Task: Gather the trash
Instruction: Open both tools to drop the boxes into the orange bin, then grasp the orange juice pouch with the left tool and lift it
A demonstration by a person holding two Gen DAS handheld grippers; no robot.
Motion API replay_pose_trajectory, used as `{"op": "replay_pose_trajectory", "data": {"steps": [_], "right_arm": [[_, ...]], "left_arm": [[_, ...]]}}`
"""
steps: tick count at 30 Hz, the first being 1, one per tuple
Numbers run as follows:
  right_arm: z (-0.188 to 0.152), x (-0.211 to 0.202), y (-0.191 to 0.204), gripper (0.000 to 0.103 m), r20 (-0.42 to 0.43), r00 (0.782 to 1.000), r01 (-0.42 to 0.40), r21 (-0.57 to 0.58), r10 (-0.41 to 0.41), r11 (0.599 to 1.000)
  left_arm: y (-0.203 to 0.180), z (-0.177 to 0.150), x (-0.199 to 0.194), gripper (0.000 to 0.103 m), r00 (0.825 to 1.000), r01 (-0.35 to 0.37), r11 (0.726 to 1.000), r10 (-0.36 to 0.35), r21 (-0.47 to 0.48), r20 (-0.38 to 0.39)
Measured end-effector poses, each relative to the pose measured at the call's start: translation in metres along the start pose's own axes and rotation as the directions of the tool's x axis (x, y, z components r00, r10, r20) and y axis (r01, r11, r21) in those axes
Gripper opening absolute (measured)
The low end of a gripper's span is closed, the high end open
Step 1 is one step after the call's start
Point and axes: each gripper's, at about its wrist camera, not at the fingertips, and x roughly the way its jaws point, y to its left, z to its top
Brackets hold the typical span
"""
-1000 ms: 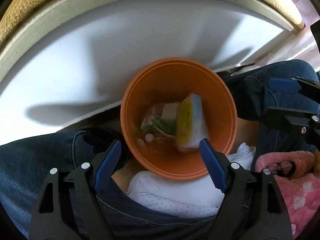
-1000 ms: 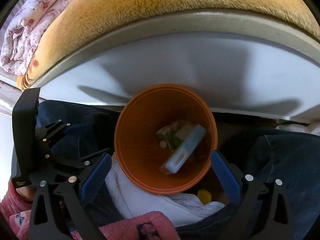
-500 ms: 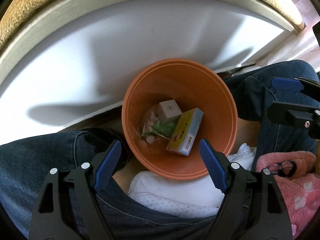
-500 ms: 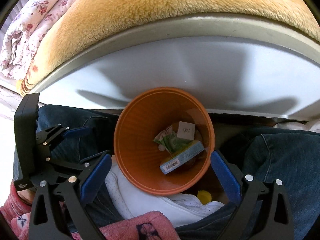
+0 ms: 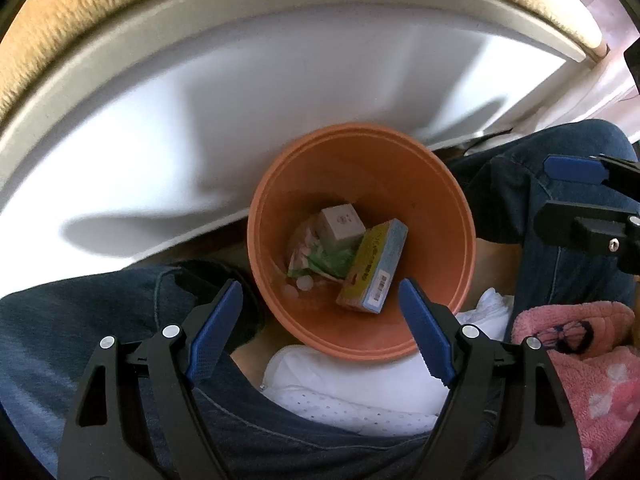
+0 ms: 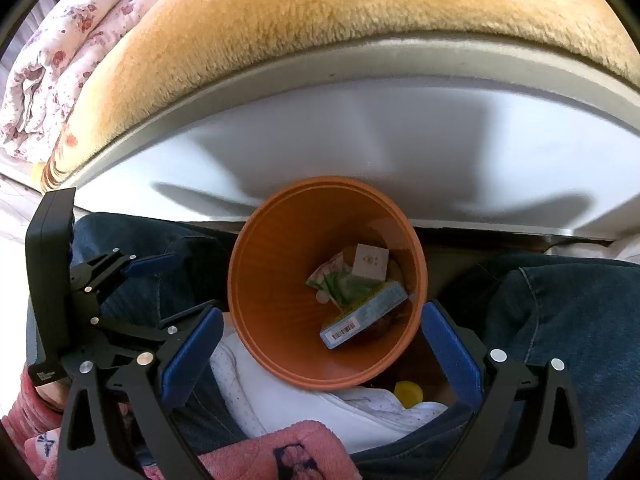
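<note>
An orange bin (image 5: 432, 184) (image 6: 280, 264) stands on the floor between a person's knees. At its bottom lie a yellow and blue box (image 5: 374, 266) (image 6: 362, 316), a small grey-white box (image 5: 340, 226) (image 6: 370, 261), a green and pink wrapper (image 5: 320, 258) (image 6: 340, 282) and small white bits (image 5: 302, 283). My left gripper (image 5: 320, 322) hangs open above the bin's near rim, with nothing between its blue pads. My right gripper (image 6: 320, 346) also stands open and empty over the near rim. Each gripper shows at the edge of the other's view.
A white bed frame (image 5: 200, 120) (image 6: 360, 136) with a tan fleece blanket (image 6: 320, 20) rises just behind the bin. Jeans-clad legs (image 5: 80, 320) (image 6: 560, 312) flank it, white shoes (image 5: 352, 384) below. Pink fleece (image 5: 580, 352) lies at the right; a floral quilt (image 6: 60, 60) at far left.
The yellow and blue box has dropped from upright in the bin's mouth to lying at the bottom. The small grey-white box has come into sight. Both grippers stayed put.
</note>
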Motion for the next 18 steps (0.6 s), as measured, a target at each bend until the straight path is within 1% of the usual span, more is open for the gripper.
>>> {"op": "replay_pose_trajectory", "data": {"steps": [2,5,7,9,11,12,13,14,16,17,18], "right_arm": [[0.001,-0.008,0.001,0.098,0.019,1.0,-0.01,-0.006,0.01,1.0],[0.005,-0.022,0.005,0.098,0.054,0.998,-0.016,-0.021,0.017,1.0],[0.008,-0.035,0.008,0.098,0.083,0.996,-0.023,-0.034,0.025,0.999],[0.011,-0.048,0.014,0.098,0.118,0.993,-0.02,-0.055,0.026,0.998],[0.014,-0.064,0.021,0.098,0.165,0.986,-0.007,-0.086,0.021,0.996],[0.015,-0.071,0.024,0.098,0.187,0.982,0.0,-0.1,0.019,0.995],[0.017,-0.081,0.029,0.098,0.223,0.975,0.012,-0.123,0.015,0.992],[0.018,-0.087,0.032,0.098,0.244,0.97,0.021,-0.133,0.013,0.991],[0.019,-0.099,0.038,0.098,0.292,0.956,0.037,-0.159,0.011,0.987],[0.02,-0.104,0.04,0.098,0.312,0.95,0.042,-0.169,0.013,0.985],[0.021,-0.108,0.043,0.098,0.326,0.945,0.044,-0.177,0.017,0.983]], "left_arm": [[0.0,0.001,-0.008,0.078,1.0,-0.007,1.0,0.007,0.007,0.024],[0.003,0.005,-0.029,0.078,0.997,-0.017,1.0,0.016,0.01,0.082],[0.007,0.01,-0.049,0.078,0.991,-0.004,1.0,0.004,0.001,0.131],[0.012,0.016,-0.072,0.078,0.983,0.013,1.0,-0.012,-0.006,0.185],[0.018,0.024,-0.095,0.078,0.971,0.038,0.999,-0.035,-0.007,0.237],[0.023,0.031,-0.111,0.078,0.96,0.051,0.999,-0.047,-0.007,0.274],[0.026,0.036,-0.12,0.078,0.954,0.057,0.998,-0.053,-0.006,0.296],[0.029,0.042,-0.131,0.081,0.945,0.063,0.998,-0.058,-0.006,0.321],[0.039,0.06,-0.154,0.09,0.922,0.054,0.998,-0.042,-0.019,0.386],[0.046,0.071,-0.166,0.09,0.907,0.042,0.998,-0.022,-0.037,0.421],[0.05,0.079,-0.172,0.09,0.9,0.038,0.998,-0.013,-0.047,0.436]]}}
